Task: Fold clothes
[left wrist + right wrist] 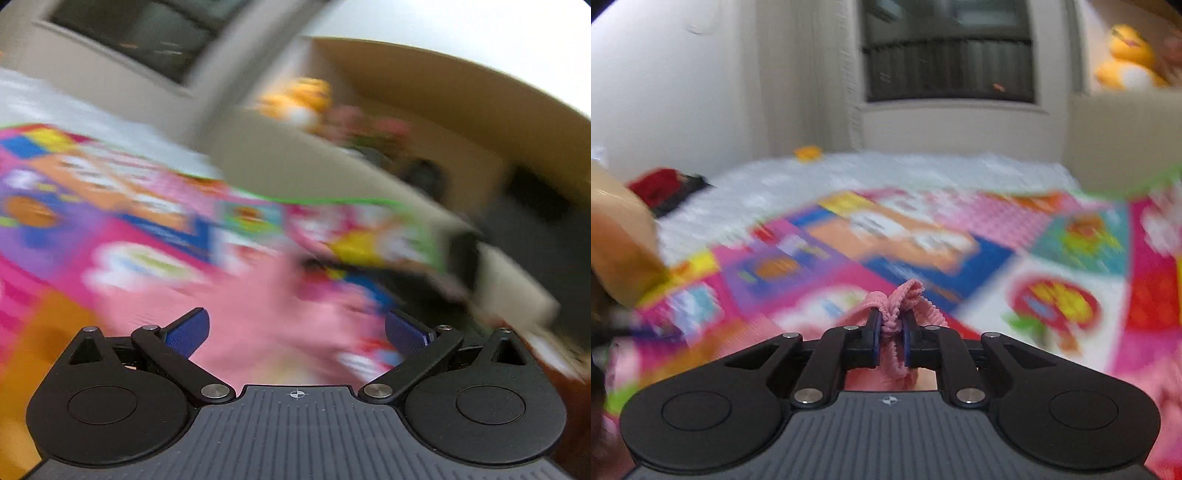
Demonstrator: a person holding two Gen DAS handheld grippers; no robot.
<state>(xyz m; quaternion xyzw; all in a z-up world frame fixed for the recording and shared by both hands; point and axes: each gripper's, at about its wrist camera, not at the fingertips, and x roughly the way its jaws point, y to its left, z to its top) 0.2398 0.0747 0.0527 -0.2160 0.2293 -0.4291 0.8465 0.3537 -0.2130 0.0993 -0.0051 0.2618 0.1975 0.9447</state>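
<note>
Jaws first: left gripper [297,326] stands wide apart, holding nothing, with the pink ribbed fabric garment [258,325] spread between and beyond the blue pads [192,328]. Right gripper [891,332] is clenched on a bunched ridge of that same pink cloth, which pokes out at 12 o'clock past the tips and hangs below them. Garment sits over the bright multicoloured patchwork play mat [122,221] on the floor.

Risks, as I judge them:
- Right pinch is on a thin gathered edge; a fast pull could slip it out or drag the whole piece crooked.
- Left has no hold, so the cloth is anchored one-sided and may twist or fold unevenly.
- Both views are smeared by motion; aiming a grab now is unreliable.

Hard to read:
- Garment outline, type and fold state: can't tell.
- Dark object at 3 o'clock in left view: unidentifiable.
- Tan blur at 9 o'clock in right view: unclear.
</note>
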